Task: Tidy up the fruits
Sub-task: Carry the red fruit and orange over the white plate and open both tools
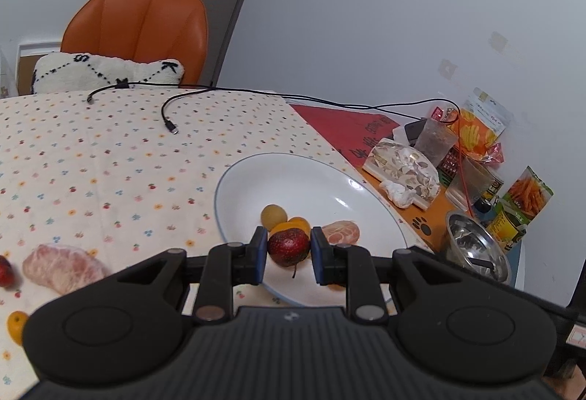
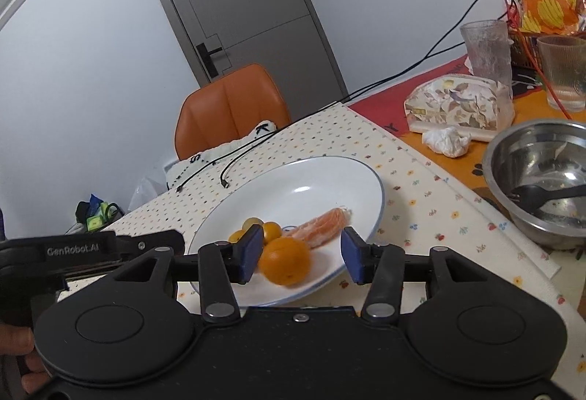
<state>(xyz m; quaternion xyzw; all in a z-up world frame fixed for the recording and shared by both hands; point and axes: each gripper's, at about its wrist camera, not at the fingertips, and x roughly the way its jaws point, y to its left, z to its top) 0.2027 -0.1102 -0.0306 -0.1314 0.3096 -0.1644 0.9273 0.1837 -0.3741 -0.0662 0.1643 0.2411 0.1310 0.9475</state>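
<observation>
White lettering reading "GenRobot.AI" shows on the left gripper at the left edge of the right wrist view; the red cloth's dark print stays illegible. The left gripper's fingers are clamped on a red fruit above the white plate's near rim. The right gripper's fingers stand apart around a blurred orange over the plate. A peeled segment lies on the surface at lower left
</observation>
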